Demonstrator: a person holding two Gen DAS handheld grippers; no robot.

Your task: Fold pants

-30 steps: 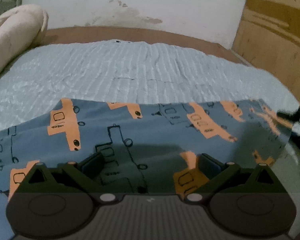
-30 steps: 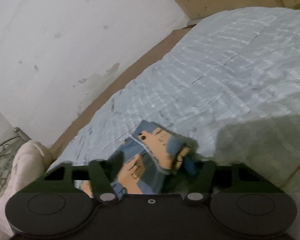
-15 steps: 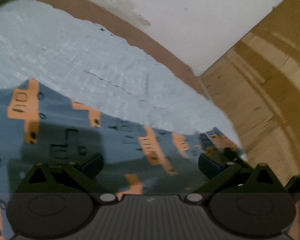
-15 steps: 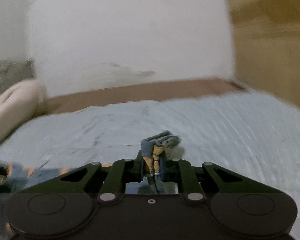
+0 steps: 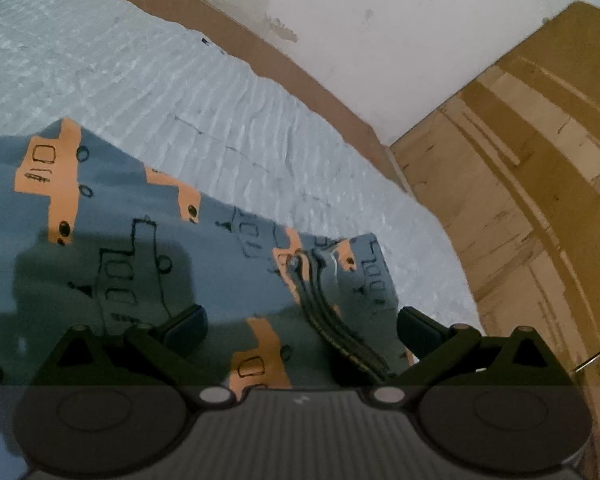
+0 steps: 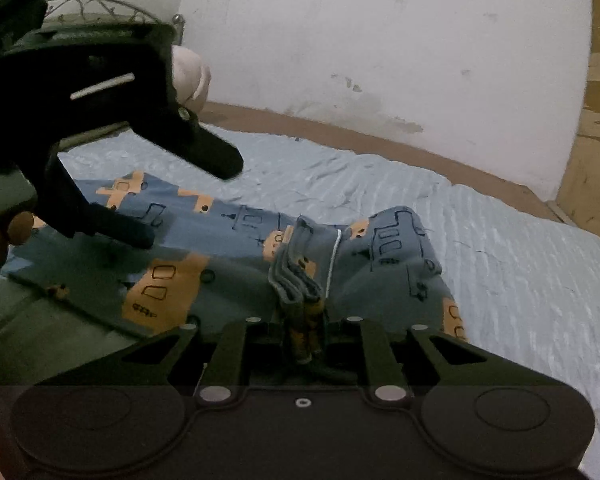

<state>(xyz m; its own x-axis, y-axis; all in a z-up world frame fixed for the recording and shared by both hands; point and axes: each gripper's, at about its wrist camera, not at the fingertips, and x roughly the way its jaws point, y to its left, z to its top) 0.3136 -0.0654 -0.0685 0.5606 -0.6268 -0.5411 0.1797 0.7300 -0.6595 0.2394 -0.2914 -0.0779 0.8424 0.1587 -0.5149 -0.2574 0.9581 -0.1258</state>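
Currently, left wrist view: left claw (image 5: pixel 300 326) is open, jaws spread wide, nothing between the pads. It hangs above the blue cotton pants with orange truck print (image 5: pixel 112 256), which lie flat on the pale blue ribbed bedspread (image 5: pixel 228 112). A bunched fold of the pants, hems stacked (image 5: pixel 320 280), rises between the two fingers toward the bed's right edge. Brown bed frame (image 5: pixel 300 76) runs along the far edge, with a stained white wall (image 5: pixel 380 20) behind and wooden panelling (image 5: pixel 520 200) off the right side.

Right wrist view: right claw (image 6: pixel 304 320) is clamped on that bunched fold of pants; its jaws have just been closing, then eased slightly, with cloth pinched between them. The rest of the pants trails left across the bedspread (image 6: pixel 520 280), near the bed's near edge. Left claw (image 6: pixel 188 200) shows at upper left, fingers apart, above the pants, with a fingertip of the person's hand (image 6: pixel 18 228) beside it. A cream pillow (image 6: pixel 190 76) sits at the far left corner.
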